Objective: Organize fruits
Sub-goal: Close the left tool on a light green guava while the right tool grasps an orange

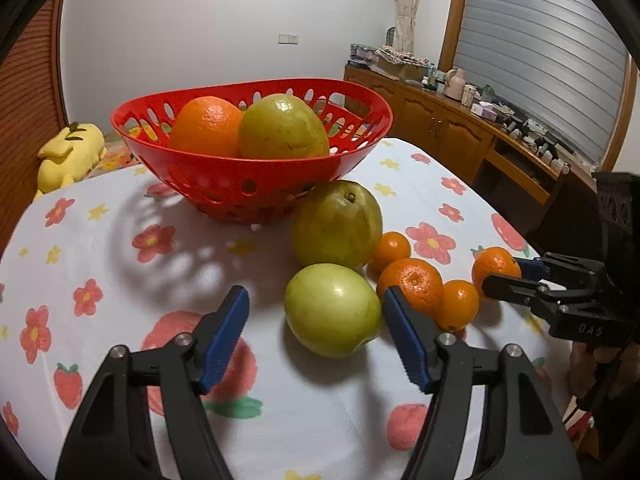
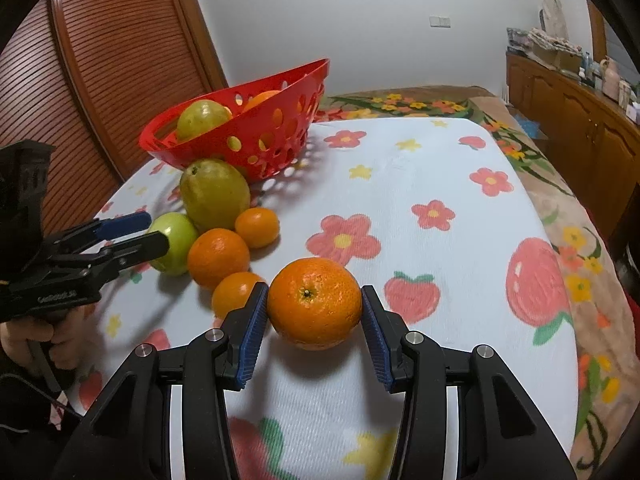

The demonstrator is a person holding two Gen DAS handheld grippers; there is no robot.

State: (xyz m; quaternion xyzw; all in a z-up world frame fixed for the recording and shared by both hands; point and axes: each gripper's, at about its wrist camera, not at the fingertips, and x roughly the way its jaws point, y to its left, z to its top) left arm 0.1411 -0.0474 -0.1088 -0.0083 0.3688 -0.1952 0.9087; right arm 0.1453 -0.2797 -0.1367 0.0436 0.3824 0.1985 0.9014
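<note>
Nearest the right wrist camera, the right tongs [image 2: 314, 316] close on a mandarin [image 2: 315, 303]; both blue pads touch its sides, and it seems just lifted off the flowered cloth of the tabletop [image 2: 420, 184], though that is hard to tell. Nearest the left wrist camera, the left tongs [image 1: 316, 316] stand apart around a light green apple [image 1: 332, 309]. The right pad sits at the apple's edge, the left pad is clear of it, and the apple rests on the cloth, not gripped.

Just past the apple lie more loose fruits in a cluster: a medium mandarin [image 1: 412, 285], a small mandarin [image 1: 458, 304] touching it, another small one [image 1: 392, 249] behind, and a large green pear-like fruit [image 1: 337, 227] beside the basket. All of these wait on the tabletop.

Farther back stands the red perforated basket [image 1: 256, 178], where the fruits seem meant to go. Inside it sit an orange [image 1: 206, 126] and a second large green fruit [image 1: 282, 128], so two pieces look already put away.

By this reading the task is roughly a quarter done: two fruits in the basket, one in hand, five on the cloth.

Beyond the table, a yellow plush toy [image 1: 70, 156] lies at the left and a cluttered wooden sideboard [image 1: 460, 120] runs along the right wall.
</note>
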